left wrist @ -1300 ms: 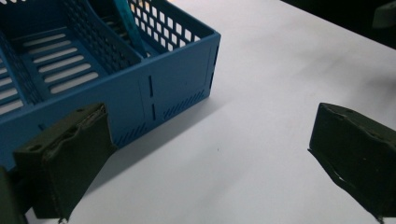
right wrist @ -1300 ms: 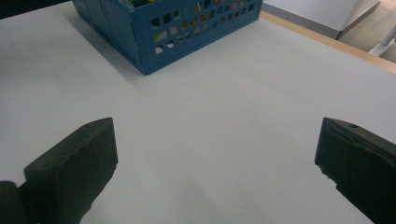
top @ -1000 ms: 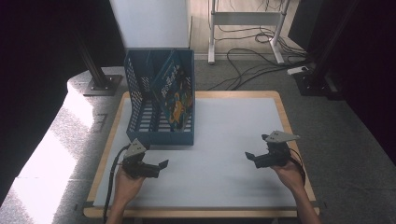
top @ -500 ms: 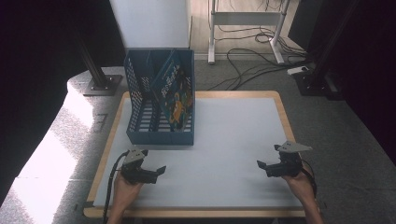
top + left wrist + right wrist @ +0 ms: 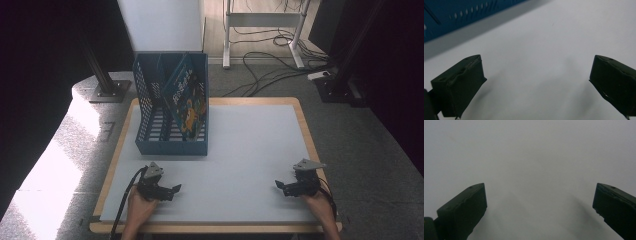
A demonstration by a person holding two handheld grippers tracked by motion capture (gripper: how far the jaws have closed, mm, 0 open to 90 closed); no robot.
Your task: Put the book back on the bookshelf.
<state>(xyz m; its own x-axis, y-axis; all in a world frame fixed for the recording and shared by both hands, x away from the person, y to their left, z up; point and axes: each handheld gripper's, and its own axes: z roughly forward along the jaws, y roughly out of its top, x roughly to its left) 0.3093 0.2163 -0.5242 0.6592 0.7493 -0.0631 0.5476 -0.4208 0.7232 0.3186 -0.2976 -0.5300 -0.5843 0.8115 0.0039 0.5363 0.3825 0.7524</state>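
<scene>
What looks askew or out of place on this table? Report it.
Only the picture book stands out: it leans diagonally in the blue file rack rather than standing upright. Nothing looks spilled or damaged. The left gripper and the right gripper are both open and hold nothing, low over the white tabletop.

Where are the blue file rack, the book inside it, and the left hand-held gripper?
blue file rack (image 5: 172, 146): high view, on its low front wall.
book (image 5: 189, 102): high view, on the middle of its colourful cover.
left hand-held gripper (image 5: 176, 189): high view, midway between its open jaw tips.
</scene>
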